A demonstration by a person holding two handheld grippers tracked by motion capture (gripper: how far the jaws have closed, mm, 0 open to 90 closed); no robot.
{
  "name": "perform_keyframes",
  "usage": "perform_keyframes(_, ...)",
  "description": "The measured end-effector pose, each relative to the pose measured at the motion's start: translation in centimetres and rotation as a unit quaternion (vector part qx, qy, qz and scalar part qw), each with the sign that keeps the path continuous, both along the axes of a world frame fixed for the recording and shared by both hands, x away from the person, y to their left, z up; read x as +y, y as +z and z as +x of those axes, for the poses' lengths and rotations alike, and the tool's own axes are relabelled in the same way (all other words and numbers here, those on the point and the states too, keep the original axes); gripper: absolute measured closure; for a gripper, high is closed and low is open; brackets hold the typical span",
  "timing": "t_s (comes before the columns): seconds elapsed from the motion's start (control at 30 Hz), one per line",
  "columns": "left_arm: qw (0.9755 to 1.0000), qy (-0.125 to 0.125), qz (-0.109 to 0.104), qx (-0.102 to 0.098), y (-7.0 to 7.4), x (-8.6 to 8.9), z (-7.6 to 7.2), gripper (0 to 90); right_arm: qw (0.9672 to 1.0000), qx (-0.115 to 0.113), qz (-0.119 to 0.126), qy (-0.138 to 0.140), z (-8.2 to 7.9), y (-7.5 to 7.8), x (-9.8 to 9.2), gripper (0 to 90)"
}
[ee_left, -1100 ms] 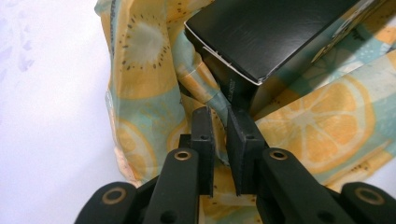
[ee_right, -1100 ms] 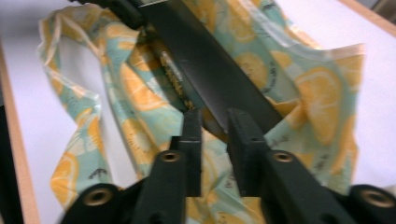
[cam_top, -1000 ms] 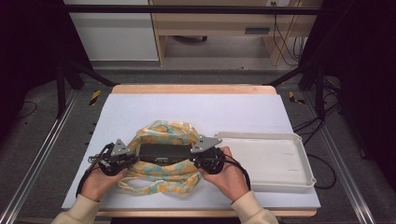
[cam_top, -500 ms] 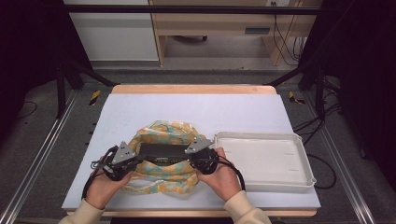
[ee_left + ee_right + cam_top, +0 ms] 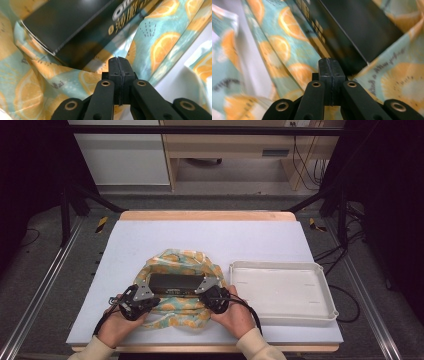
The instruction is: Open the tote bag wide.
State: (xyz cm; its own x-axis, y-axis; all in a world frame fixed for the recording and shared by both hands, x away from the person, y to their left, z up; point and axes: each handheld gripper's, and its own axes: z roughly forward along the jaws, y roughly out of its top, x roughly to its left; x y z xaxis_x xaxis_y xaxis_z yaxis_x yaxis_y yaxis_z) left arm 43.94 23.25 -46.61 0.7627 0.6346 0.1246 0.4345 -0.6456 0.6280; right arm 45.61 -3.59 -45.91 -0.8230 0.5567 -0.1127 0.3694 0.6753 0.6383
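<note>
Apparently mid-wrap. Black box (image 5: 176, 283) sits on the orange-print cloth (image 5: 180, 261), just left of the empty white tray (image 5: 282, 292). Left gripper (image 5: 150, 296) and right gripper (image 5: 209, 291) flank the box ends, jaws pressed together; thin cloth between them, probably. Box top is uncovered; folding over and any tying are left.

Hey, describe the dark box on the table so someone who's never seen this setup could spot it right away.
Start at the table with its pale blue top, then find the orange-slice cloth bunched left of the white tray. The box lies flat in the middle of that cloth, between the two hand-held tools. It is the only flat, black, hard-edged thing there, with gold lettering along one side.
</note>
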Motion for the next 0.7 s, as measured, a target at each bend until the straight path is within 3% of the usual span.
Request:
perform_keyframes(0.23, 1.0000, 0.003, 0.001, 0.001, -0.2, 0.2, 0.1, 90.0, 0.9998, 0.015, -0.013, -0.009, 0.3, -0.5, -0.5, 90.0)
perform_keyframes(0.37, 1.0000, 0.003, 0.004, 0.000, -0.2, 0.2, 0.1, 90.0, 0.9997, 0.018, -0.001, -0.015, 0.4, -0.3, -0.7, 90.0)
perform_keyframes(0.57, 1.0000, 0.003, 0.005, 0.000, -0.2, 0.2, 0.1, 90.0, 0.9995, 0.010, 0.026, -0.014, -0.2, 1.4, -1.1, 90.0)
perform_keyframes(0.7, 1.0000, 0.004, 0.005, -0.001, -0.2, 0.1, 0.1, 90.0, 0.9990, -0.017, 0.039, -0.015, -0.1, 3.4, -1.3, 90.0)
